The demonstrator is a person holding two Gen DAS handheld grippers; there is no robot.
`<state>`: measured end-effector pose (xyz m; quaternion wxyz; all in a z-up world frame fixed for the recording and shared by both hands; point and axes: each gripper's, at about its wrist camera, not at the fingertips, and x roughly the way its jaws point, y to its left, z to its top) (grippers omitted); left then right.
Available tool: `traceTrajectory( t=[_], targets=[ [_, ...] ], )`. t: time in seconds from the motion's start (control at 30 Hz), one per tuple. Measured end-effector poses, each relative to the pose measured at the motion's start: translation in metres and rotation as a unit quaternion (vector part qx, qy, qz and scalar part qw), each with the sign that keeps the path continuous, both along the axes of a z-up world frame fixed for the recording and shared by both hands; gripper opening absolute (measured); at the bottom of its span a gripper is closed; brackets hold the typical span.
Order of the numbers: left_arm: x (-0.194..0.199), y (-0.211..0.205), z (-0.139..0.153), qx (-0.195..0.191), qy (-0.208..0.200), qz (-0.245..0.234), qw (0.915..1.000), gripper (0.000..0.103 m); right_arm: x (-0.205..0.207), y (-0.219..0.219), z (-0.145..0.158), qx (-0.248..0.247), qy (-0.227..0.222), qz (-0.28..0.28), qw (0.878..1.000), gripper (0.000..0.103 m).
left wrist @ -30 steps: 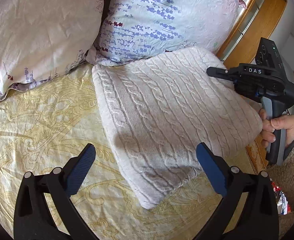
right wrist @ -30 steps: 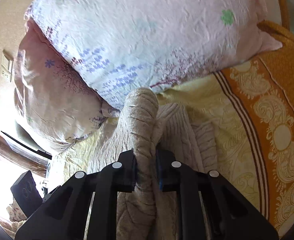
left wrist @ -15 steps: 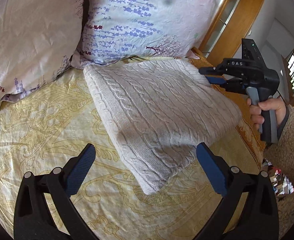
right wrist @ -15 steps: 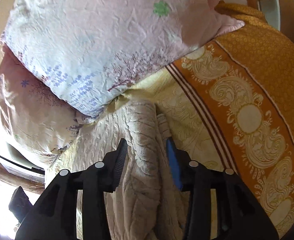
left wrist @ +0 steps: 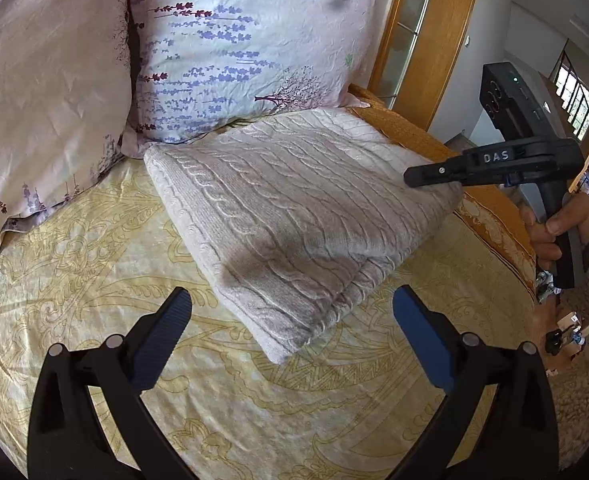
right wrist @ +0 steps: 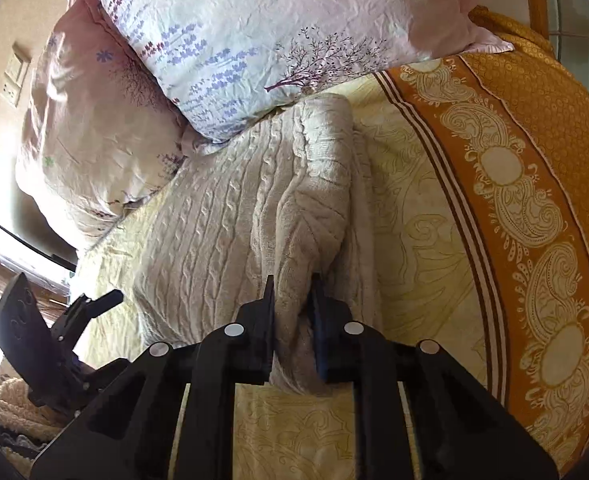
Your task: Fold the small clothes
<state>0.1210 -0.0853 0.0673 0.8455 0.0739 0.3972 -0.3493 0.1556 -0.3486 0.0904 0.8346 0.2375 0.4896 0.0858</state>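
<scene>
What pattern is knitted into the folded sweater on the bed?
The pale beige folded knit sweater has a cable-knit pattern of rope-like ribs, clearest in the left wrist view.

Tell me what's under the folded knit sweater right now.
The folded knit sweater lies on the yellow patterned bedspread, its far edge against the floral pillow. The right hand-held gripper pinches its near edge. Anything beneath the sweater is covered.

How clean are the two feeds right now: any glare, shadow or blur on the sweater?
Left wrist view: sharp, fisheye-bent at the rim; a dark shadow lies across the near part of the sweater. Right wrist view: blown-out glare at the left edge, the sweater itself evenly lit and unblurred, pinched in the right claw.
</scene>
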Motion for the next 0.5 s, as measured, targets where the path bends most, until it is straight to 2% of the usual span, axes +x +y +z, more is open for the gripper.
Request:
traceTrajectory(
  t=[0.17,0.27,0.33,0.4,0.43,0.5],
  targets=[
    [0.001,0.000,-0.001,0.006,0.002,-0.002,1.0000,0.101,-0.011,-0.019,0.036,0.017,-0.075,-0.062,0.995,0.011],
    [0.001,0.000,-0.003,0.012,0.007,-0.006,0.9999,0.101,-0.017,-0.024,0.054,0.014,-0.102,-0.079,0.991,0.004],
    [0.002,-0.001,-0.006,0.019,0.009,-0.007,0.9998,0.101,-0.019,-0.027,0.049,0.003,-0.085,-0.079,0.993,0.004],
    [0.003,-0.001,-0.010,0.024,0.014,-0.007,0.9996,0.101,-0.018,-0.028,0.028,-0.006,-0.043,-0.073,0.996,0.004],
    [0.004,-0.001,-0.011,0.027,0.017,-0.007,0.9995,0.101,-0.020,-0.030,0.020,0.001,-0.030,-0.073,0.997,0.004],
    [0.005,-0.001,-0.013,0.032,0.019,-0.006,0.9993,0.101,-0.026,-0.032,0.017,0.026,-0.034,-0.077,0.996,0.007]
  ],
)
